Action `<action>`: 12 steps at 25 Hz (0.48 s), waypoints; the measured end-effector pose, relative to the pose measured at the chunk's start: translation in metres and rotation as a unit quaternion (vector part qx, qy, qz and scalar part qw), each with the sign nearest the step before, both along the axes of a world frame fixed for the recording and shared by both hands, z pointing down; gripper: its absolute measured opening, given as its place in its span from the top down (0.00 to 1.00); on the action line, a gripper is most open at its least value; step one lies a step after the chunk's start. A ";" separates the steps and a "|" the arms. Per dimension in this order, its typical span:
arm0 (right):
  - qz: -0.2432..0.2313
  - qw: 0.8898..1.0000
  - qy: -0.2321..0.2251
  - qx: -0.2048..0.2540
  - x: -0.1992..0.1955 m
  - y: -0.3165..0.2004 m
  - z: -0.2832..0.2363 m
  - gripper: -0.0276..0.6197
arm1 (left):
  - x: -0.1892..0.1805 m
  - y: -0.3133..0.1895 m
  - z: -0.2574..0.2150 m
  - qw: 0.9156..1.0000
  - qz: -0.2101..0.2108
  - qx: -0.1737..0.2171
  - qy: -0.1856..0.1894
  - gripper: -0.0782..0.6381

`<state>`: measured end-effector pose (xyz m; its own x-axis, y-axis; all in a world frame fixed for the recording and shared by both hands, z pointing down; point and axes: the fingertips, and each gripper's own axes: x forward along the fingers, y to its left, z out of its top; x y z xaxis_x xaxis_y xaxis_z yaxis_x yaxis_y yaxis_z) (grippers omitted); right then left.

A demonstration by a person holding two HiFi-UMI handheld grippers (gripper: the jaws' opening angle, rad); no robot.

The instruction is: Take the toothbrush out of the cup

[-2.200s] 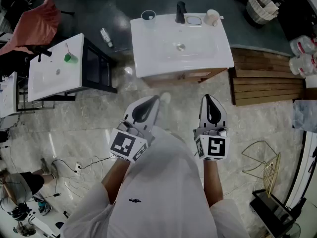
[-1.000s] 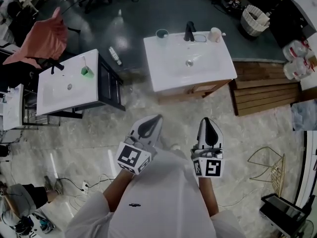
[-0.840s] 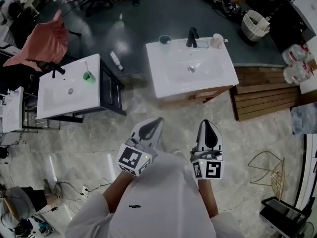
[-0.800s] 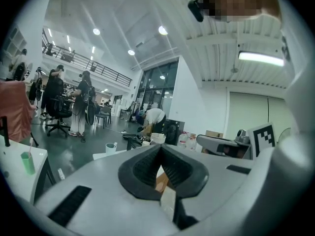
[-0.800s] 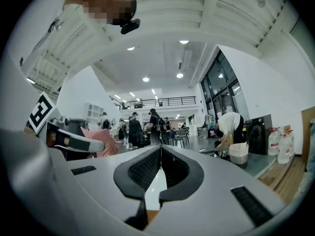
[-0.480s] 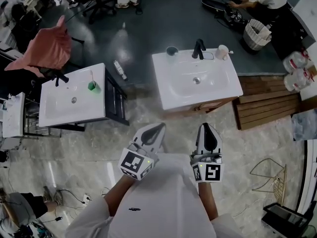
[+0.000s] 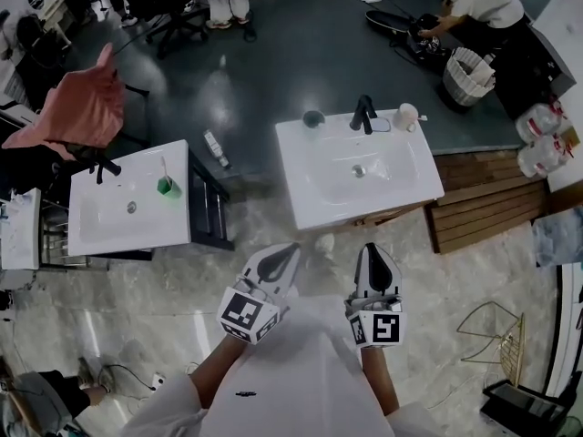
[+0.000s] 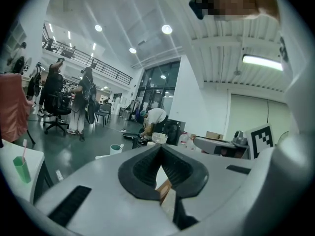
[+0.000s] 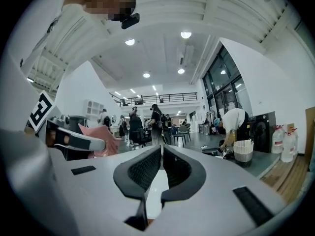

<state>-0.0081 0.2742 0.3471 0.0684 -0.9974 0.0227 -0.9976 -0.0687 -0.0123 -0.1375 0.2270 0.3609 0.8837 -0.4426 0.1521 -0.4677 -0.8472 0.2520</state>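
Note:
A green cup (image 7: 166, 186) with a toothbrush (image 7: 164, 167) standing in it sits on the white sink unit (image 7: 100, 235) at the left. In the left gripper view the same green cup (image 8: 20, 168) and its pink toothbrush (image 8: 23, 149) show at the far left. A second white sink (image 7: 401, 185) straight ahead carries a teal cup (image 7: 313, 118), a black tap (image 7: 364, 113) and a pale cup (image 7: 407, 115). My left gripper (image 7: 292, 248) (image 8: 160, 146) and right gripper (image 7: 374, 248) (image 9: 161, 146) are held side by side in front of my body, well short of both sinks. Both are shut and empty.
A dark cabinet (image 7: 211, 212) adjoins the left sink, with a bottle (image 7: 217, 148) on the floor behind it. A wooden platform (image 7: 487, 198) and water jugs (image 7: 537, 139) lie to the right. A person (image 7: 474, 3) bends by a white basket (image 7: 465, 73). A pink cloth (image 7: 68, 107) hangs at the left.
In the head view both sinks have slid lower and look smaller, and more of the far floor shows. Both grippers sit lower in the picture, still shut and side by side.

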 end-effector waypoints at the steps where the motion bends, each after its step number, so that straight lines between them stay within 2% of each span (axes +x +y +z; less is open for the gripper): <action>1: -0.002 1.000 0.001 -0.003 0.003 -0.007 0.002 0.96 | 0.003 -0.006 0.001 1.000 -0.002 -0.002 -0.001 0.89; 7: -0.011 1.000 0.021 -0.009 0.031 -0.061 0.004 0.95 | 0.034 -0.054 0.009 1.000 -0.004 -0.012 -0.008 0.89; 12: -0.015 1.000 0.004 -0.008 0.068 -0.111 0.000 0.95 | 0.070 -0.102 0.001 1.000 0.001 -0.005 -0.020 0.89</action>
